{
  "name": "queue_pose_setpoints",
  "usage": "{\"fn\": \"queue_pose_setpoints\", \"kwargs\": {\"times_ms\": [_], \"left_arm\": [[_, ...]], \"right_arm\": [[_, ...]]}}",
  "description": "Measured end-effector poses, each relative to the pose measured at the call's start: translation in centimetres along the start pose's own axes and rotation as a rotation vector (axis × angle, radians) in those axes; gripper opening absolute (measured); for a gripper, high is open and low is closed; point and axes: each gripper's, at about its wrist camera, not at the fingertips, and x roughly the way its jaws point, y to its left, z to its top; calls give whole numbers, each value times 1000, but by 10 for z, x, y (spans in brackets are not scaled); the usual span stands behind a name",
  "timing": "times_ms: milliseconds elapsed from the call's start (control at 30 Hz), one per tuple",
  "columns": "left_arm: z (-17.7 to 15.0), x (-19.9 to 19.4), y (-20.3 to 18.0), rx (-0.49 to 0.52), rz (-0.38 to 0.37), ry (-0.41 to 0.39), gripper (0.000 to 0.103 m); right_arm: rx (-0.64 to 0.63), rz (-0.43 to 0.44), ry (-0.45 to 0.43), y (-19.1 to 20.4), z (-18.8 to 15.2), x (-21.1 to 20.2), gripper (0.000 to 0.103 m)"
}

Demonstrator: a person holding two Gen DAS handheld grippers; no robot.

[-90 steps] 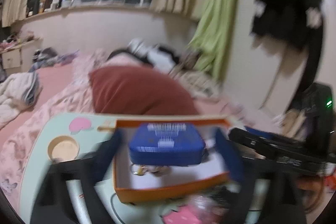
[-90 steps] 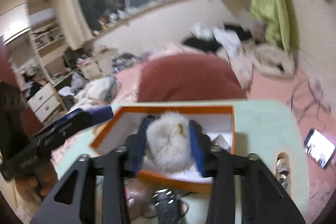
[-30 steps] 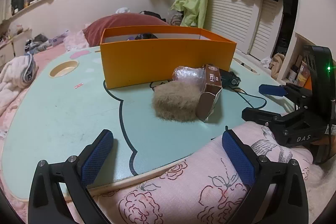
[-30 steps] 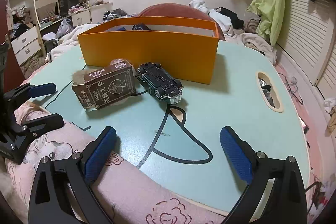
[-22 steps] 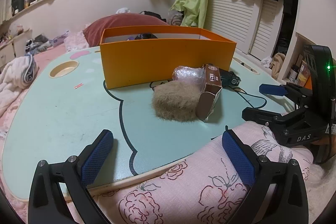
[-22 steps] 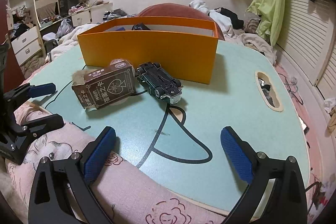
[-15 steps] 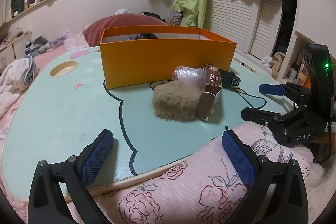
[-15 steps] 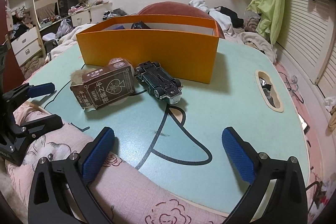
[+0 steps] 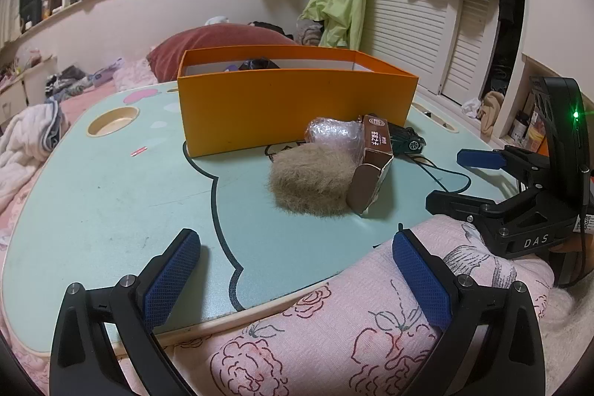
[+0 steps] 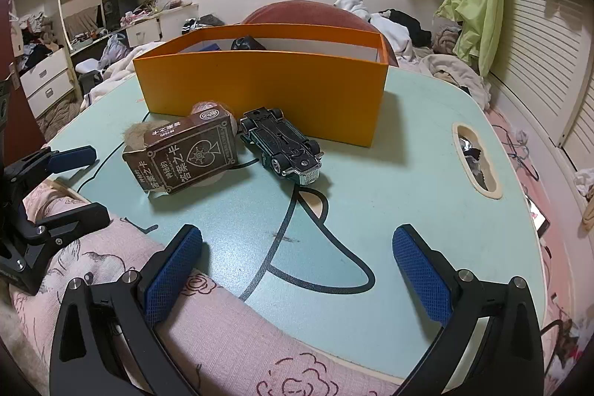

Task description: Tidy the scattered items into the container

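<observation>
An orange box (image 9: 293,106) (image 10: 260,88) stands on the pale green table (image 9: 111,180) (image 10: 408,180), with a dark item showing over its rim. In front of it lie a tan fur puff (image 9: 310,180), a bubble-wrapped bundle (image 9: 334,134), a brown card box (image 9: 371,169) (image 10: 185,154) and an upside-down toy car (image 10: 282,145) (image 9: 406,140). My left gripper (image 9: 297,279) hangs open at the table's near edge, well short of the puff. My right gripper (image 10: 297,270) is open too, nothing between its fingers, short of the car. Each gripper appears at the side of the other's view.
A pink floral cloth (image 9: 352,321) (image 10: 111,270) covers the near side under both grippers. The table has a round cup hole (image 9: 111,119) and a slot (image 10: 477,158). A red pillow (image 9: 222,43), bedding and clothes lie behind; louvred doors on the right.
Three seconds ago both grippers were over the orange box, the left holding a blue case and the right a fur puff. Now both are open and empty, drawn back to the near edge.
</observation>
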Motion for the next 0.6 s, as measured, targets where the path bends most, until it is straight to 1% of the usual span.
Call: {"fn": "queue_pose_setpoints", "kwargs": {"times_ms": [600], "left_arm": [[-1,-1,0,1,1,-2,103]], "right_arm": [[3,4,2,0,-1,1,102]]}}
